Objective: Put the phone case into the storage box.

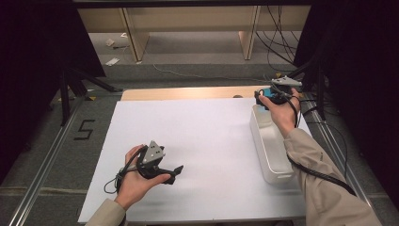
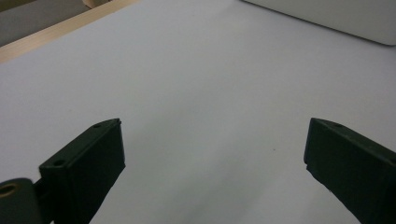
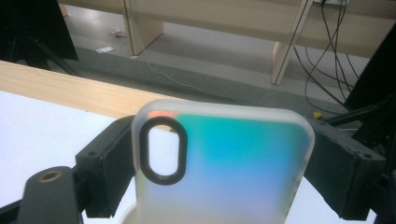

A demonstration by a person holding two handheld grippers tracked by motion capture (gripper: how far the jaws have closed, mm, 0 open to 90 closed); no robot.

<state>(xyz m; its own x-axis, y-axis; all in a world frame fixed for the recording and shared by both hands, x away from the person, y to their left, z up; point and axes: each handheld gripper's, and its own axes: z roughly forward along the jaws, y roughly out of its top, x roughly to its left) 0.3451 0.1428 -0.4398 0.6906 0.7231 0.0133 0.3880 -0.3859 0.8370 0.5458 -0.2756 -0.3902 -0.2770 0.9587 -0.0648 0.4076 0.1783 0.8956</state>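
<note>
A translucent phone case (image 3: 224,163) with a blue-green tint and an oval camera cutout stands upright between the jaws of my right gripper (image 3: 224,140), which is shut on its two sides. From above, the right gripper (image 1: 268,98) hovers over the far end of a white bin (image 1: 270,155), and a bit of the blue case (image 1: 267,92) shows. My left gripper (image 1: 175,172) rests low over the white sheet (image 1: 197,136) at the near left. In its own view the left gripper (image 2: 212,140) is open with nothing between the jaws.
The white bin (image 2: 327,18) lies along the right side of the sheet. A strip of wooden tabletop (image 1: 188,92) runs behind the sheet. Beyond it are floor, cables and wooden furniture legs. Black stands flank the table on both sides.
</note>
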